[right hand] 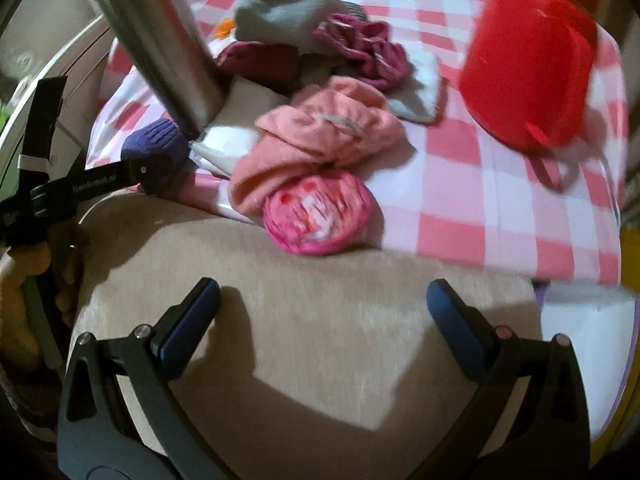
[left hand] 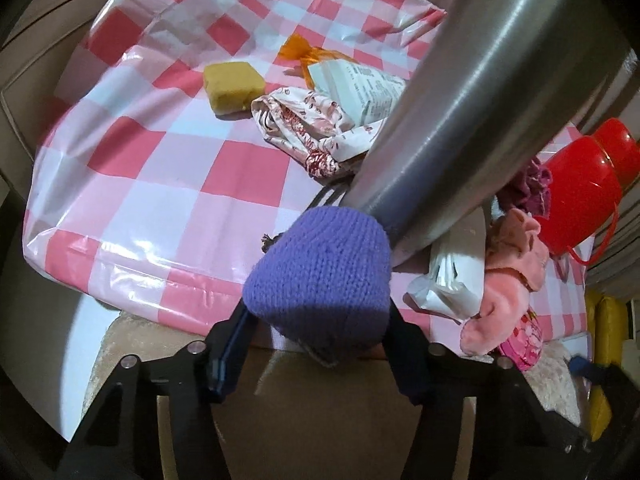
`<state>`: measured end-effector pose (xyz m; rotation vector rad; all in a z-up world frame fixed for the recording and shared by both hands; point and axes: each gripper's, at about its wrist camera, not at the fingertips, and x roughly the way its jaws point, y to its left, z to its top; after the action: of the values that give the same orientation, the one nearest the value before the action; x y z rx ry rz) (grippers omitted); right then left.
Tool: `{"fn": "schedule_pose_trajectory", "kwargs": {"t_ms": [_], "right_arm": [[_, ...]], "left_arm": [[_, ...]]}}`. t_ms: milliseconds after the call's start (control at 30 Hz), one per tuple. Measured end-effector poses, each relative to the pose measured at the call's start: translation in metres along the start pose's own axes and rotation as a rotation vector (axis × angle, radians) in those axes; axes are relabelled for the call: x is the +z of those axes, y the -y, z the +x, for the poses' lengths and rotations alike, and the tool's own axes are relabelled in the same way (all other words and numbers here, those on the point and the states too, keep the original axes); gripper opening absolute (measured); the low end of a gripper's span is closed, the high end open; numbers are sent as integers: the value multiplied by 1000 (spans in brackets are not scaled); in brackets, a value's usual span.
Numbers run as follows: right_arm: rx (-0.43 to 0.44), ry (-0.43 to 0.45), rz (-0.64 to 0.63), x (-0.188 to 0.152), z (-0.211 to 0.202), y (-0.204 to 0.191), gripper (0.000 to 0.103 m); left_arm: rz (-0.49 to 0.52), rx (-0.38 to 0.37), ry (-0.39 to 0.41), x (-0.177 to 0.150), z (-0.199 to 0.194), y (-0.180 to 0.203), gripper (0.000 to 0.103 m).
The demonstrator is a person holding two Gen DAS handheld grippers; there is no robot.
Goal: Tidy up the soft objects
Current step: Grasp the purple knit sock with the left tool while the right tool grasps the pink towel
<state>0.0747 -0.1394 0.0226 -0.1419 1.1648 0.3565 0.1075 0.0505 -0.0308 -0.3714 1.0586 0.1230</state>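
My left gripper [left hand: 316, 336] is shut on a purple knitted piece [left hand: 320, 272] and holds it at the near edge of the pink checked tablecloth [left hand: 168, 184]; the piece also shows in the right wrist view [right hand: 154, 144]. My right gripper [right hand: 323, 300] is open and empty over a beige cushion [right hand: 304, 304]. Ahead of it lie a pink plush cloth [right hand: 320, 140], a round pink pouch [right hand: 318, 212], a magenta ruffled cloth [right hand: 364, 48] and a grey knitted hat [right hand: 280, 8]. A yellow sponge [left hand: 232, 86] and a patterned folded cloth [left hand: 312, 136] lie further back in the left wrist view.
A tall steel flask [left hand: 480, 92] stands right behind the purple piece. A red plastic jug [right hand: 528, 68] stands at the right. A white packet [left hand: 456, 276] lies by the flask, and a printed packet with an orange wrapper [left hand: 356, 80] behind it.
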Motion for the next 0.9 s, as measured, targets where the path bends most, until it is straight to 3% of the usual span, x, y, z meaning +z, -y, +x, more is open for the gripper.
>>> {"fn": "schedule_pose_trajectory", "kwargs": {"t_ms": [100, 467, 733, 900], "right_arm": [[-5, 15, 15, 14, 4, 1, 103], [114, 75, 219, 62, 23, 13, 103], [52, 52, 218, 86, 50, 9, 102], [23, 1, 218, 92, 70, 10, 74]], "left_arm": [[-4, -15, 18, -7, -6, 1, 57], [-26, -67, 48, -16, -15, -4, 57], [-22, -78, 60, -18, -19, -6, 57], [-21, -84, 60, -17, -20, -7, 57]]}}
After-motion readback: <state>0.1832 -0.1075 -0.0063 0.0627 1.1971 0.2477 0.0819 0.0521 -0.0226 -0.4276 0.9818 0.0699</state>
